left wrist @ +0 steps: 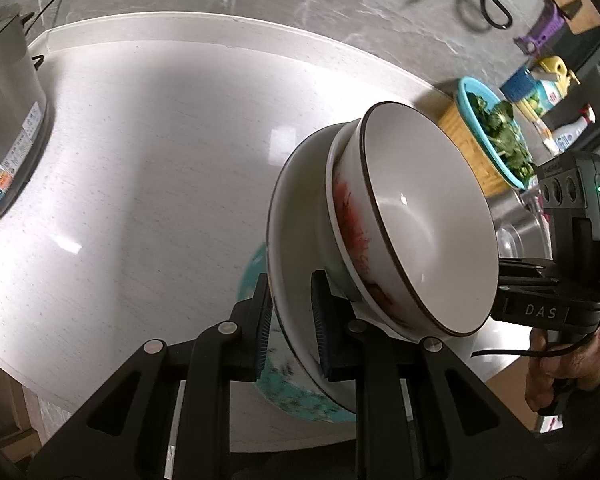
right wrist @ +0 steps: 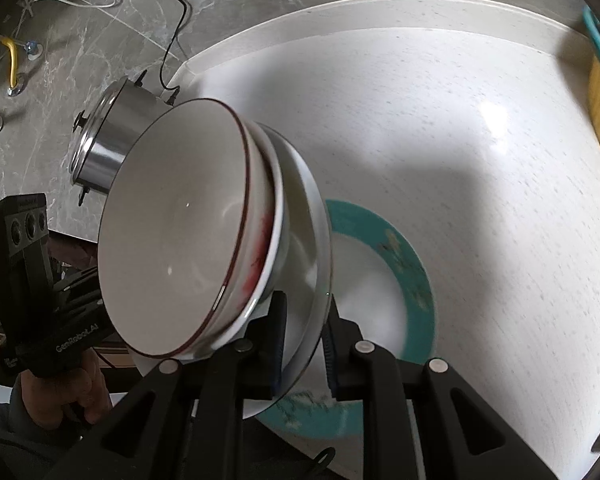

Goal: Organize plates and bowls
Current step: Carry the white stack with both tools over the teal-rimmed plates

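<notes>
Both grippers hold one stack of dishes above a teal-rimmed plate [right wrist: 404,264] that lies on the white counter. The stack is a large white bowl [left wrist: 296,216] with a red-patterned bowl [left wrist: 350,220] and a brown-rimmed white bowl [left wrist: 424,216] nested in it. My left gripper [left wrist: 290,320] is shut on the large bowl's rim. My right gripper [right wrist: 304,344] is shut on the opposite rim of the same bowl [right wrist: 308,232]. The brown-rimmed bowl [right wrist: 172,232] fills the left of the right wrist view. The teal plate [left wrist: 284,388] is partly hidden under the stack.
A steel cooker [right wrist: 112,148] stands at the counter's back left, its cord running up the grey wall. A teal basin of greens [left wrist: 496,136] sits on a wooden board [left wrist: 468,148] by the sink, with bottles [left wrist: 548,88] behind. The counter [left wrist: 160,160] spreads left.
</notes>
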A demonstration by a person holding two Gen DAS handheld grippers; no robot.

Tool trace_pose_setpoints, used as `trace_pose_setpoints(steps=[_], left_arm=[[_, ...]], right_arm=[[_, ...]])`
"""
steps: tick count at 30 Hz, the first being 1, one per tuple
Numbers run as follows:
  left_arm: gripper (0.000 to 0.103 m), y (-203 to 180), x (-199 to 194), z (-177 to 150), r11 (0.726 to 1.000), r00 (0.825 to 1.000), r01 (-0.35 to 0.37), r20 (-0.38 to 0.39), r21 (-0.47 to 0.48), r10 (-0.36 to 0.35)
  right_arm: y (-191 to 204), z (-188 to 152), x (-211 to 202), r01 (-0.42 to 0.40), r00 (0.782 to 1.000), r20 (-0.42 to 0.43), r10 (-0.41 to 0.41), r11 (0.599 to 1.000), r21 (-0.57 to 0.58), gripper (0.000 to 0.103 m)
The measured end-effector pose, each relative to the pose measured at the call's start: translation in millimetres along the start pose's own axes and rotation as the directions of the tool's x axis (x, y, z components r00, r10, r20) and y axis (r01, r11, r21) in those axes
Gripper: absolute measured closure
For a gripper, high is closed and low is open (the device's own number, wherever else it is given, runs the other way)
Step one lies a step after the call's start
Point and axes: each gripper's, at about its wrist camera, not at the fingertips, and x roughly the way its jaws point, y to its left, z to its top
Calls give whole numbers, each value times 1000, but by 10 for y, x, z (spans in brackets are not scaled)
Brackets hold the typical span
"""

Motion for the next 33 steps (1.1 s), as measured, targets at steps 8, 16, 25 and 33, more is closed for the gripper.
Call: trace_pose_setpoints(steps=[8,16,25,33], left_arm=[[86,-154,148,-265,1000,1000,7,-27,-16,-7],[86,-96,440,-413,999,998,-18,-61,-35,16],[86,71,670,-565,998,996,-34,-81,-47,30],[86,99,871,-594,998,996,-31,-87,-51,26]], right_arm=[[-147,-117,-127,10,1000,2,-10,1000,-19,83],[-345,-245,126,5,999,-48,-6,1000,-16,83],[-394,-305,387,8,996,-85,-9,1000,-17,83],[-411,-331,450,27,996,-80,-31,999,-44,83]])
